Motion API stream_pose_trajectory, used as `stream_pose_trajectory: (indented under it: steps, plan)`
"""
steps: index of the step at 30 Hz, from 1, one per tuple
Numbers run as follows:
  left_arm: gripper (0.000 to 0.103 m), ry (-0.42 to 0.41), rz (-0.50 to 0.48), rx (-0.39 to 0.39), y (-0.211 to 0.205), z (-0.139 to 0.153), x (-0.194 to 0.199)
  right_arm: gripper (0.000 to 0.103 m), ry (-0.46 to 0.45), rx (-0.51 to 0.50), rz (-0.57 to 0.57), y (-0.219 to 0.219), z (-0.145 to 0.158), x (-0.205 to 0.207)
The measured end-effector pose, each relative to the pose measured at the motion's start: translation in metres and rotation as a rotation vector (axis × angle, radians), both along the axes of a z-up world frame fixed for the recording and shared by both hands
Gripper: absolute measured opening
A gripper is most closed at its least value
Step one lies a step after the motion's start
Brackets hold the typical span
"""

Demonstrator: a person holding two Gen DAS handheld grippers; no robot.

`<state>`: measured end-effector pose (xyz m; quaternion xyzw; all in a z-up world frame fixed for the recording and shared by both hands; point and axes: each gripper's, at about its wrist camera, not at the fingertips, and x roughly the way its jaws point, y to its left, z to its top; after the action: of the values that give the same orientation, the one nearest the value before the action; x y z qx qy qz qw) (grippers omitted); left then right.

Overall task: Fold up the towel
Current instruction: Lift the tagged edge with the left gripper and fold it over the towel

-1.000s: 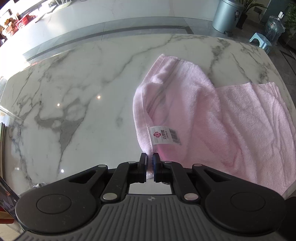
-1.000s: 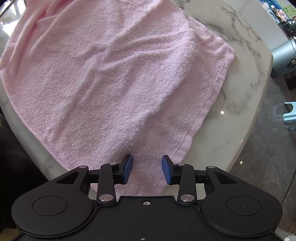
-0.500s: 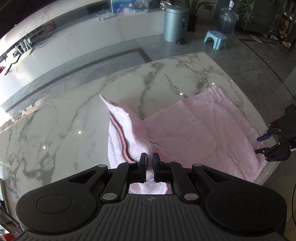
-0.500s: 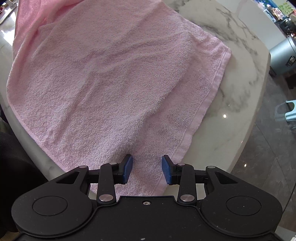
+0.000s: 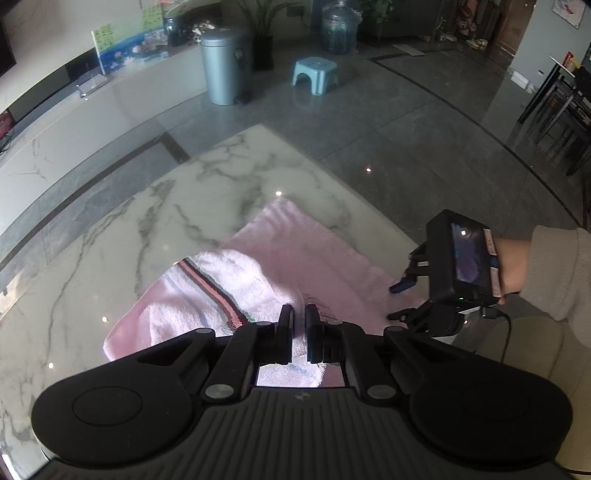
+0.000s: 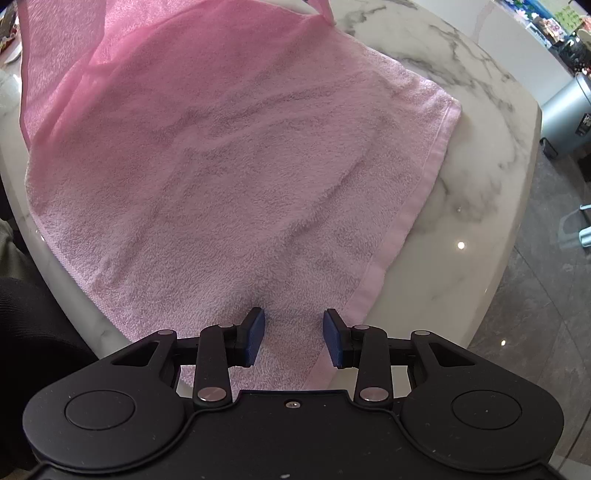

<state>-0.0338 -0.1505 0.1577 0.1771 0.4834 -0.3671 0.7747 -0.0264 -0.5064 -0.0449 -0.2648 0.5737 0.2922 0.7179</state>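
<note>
A pink towel (image 5: 306,254) lies on the white marble table (image 5: 221,184). My left gripper (image 5: 299,314) is shut on the towel's striped end (image 5: 221,288), holding it up above the flat half. In the right wrist view that raised end hangs as a pink flap (image 6: 55,55) at the top left, over the spread towel (image 6: 229,166). My right gripper (image 6: 293,321) is open just above the towel's near corner by the hem, at the table's rounded edge (image 6: 461,221). It also shows in the left wrist view as the right gripper (image 5: 399,301), held by a hand.
Beyond the table are a grey bin (image 5: 225,66), a light blue stool (image 5: 316,72) and a water bottle (image 5: 338,29) on the dark tiled floor. Dark chairs (image 5: 554,110) stand at the far right. A beige sleeve (image 5: 557,273) reaches in from the right.
My left gripper has lifted the towel's end and carried it across toward the right-hand side, rolling as it went. The right gripper has drifted a little over the near corner, still open.
</note>
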Motion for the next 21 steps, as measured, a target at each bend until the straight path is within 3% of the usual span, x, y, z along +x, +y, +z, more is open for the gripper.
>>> stream_pose_trajectory:
  steps: [5, 7, 8, 16, 17, 19, 21]
  plan:
    - [0.005, 0.046, -0.089, -0.019, -0.046, -0.014, -0.011, 0.035, -0.011, 0.053, -0.013, 0.052, 0.024, 0.001]
    - [0.005, 0.065, -0.114, -0.019, -0.061, -0.023, -0.013, 0.035, -0.018, 0.067, -0.014, 0.102, 0.016, 0.039]
    - [0.005, 0.074, -0.127, -0.019, -0.069, -0.027, -0.015, 0.035, -0.021, 0.078, -0.013, 0.107, 0.008, 0.054]
    - [0.005, 0.163, -0.174, -0.016, -0.101, -0.066, -0.016, 0.033, -0.005, 0.164, -0.003, 0.078, 0.019, 0.026]
    - [0.005, 0.171, -0.178, -0.015, -0.104, -0.069, -0.016, 0.030, 0.002, 0.171, 0.004, 0.076, 0.019, 0.023]
    - [0.005, 0.184, -0.188, -0.006, -0.111, -0.078, -0.017, 0.009, 0.008, 0.182, 0.008, 0.071, 0.016, 0.015]
    - [0.005, 0.200, -0.197, 0.002, -0.117, -0.086, -0.018, 0.009, 0.007, 0.190, 0.000, 0.066, 0.011, 0.008]
